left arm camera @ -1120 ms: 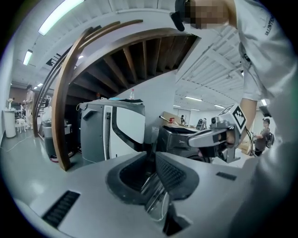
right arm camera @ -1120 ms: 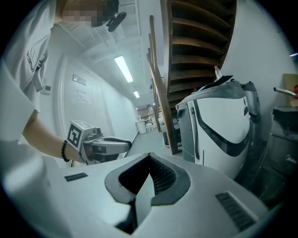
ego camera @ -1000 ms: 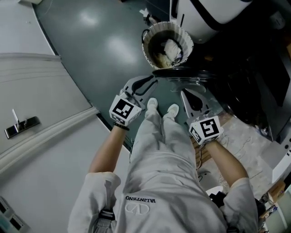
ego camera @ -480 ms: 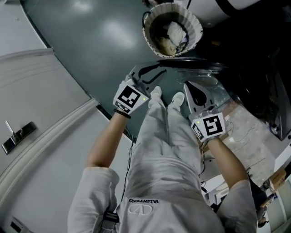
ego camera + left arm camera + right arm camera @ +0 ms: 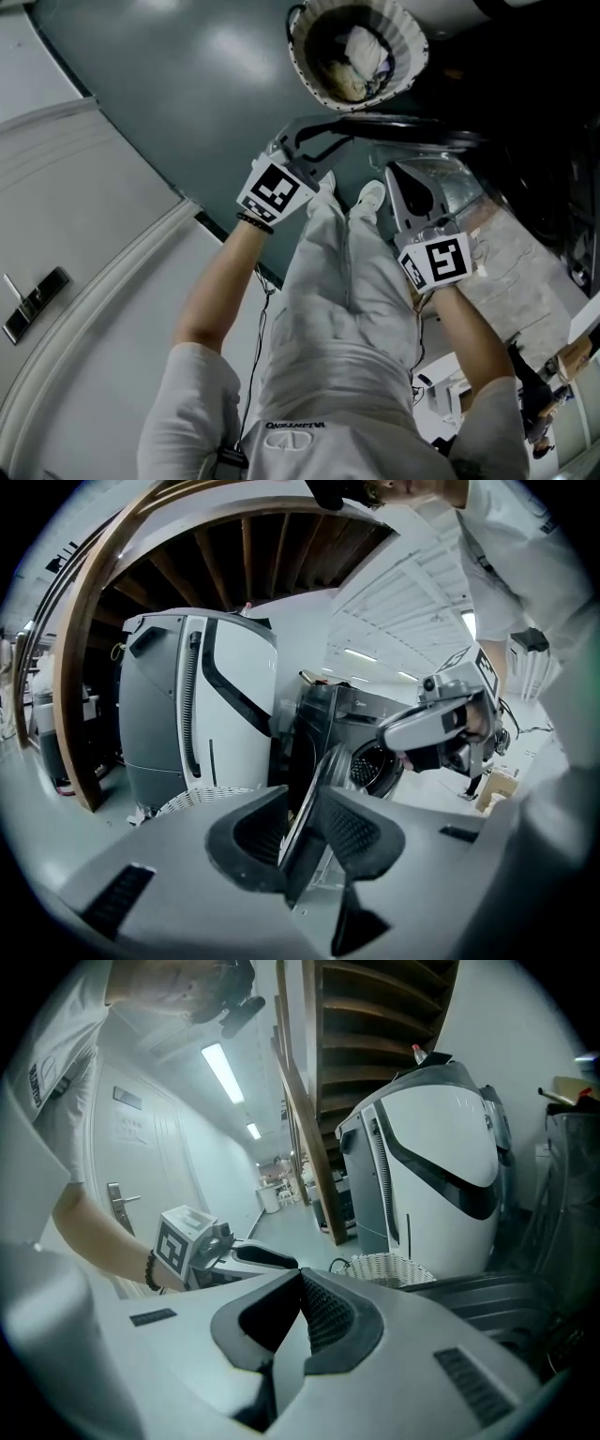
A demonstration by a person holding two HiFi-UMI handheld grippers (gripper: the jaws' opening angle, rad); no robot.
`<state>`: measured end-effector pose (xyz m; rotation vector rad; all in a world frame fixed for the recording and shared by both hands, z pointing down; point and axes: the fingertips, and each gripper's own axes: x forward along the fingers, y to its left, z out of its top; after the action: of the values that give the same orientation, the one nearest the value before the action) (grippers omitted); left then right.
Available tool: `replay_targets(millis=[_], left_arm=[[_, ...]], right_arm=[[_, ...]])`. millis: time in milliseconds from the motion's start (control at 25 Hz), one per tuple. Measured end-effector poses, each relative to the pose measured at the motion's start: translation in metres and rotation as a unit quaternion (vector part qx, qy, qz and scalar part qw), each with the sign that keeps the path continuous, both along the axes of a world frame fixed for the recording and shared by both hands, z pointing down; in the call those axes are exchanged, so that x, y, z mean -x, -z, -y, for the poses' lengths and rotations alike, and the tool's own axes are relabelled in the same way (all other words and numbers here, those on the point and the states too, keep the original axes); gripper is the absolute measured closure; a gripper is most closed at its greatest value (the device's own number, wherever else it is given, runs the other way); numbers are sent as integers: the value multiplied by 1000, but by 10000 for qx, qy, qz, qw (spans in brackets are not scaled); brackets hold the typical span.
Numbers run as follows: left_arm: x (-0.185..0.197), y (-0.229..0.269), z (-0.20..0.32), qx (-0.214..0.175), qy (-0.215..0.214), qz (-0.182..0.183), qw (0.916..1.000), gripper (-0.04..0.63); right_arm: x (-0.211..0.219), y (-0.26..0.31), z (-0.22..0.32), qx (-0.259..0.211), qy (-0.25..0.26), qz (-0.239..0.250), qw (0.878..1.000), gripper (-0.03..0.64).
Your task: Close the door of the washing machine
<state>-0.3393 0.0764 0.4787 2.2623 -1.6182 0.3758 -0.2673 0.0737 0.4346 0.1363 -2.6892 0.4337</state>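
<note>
Head view: the lettering "VALENTINO" reads upside down on the person's pale garment [image 5: 292, 427] at lower centre. The open washing machine door [image 5: 403, 129] appears as a dark rim running left to right across the upper centre. In the left gripper view the door stands edge-on at centre, a metal-rimmed disc leaning up and right beside the drum opening [image 5: 370, 766]. The left gripper [image 5: 302, 803] has its jaws apart, just opening, with that edge between them, while the right gripper [image 5: 300, 1283] has its jaws together on nothing.
</note>
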Motion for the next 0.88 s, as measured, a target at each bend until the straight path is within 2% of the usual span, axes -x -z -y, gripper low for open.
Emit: replay_targets(millis=[880], left_arm=[[-13,-84,17,306,-1039,280,9937,494]], right_arm=[[14,-66,-1,142,-274,-39,9995,606]])
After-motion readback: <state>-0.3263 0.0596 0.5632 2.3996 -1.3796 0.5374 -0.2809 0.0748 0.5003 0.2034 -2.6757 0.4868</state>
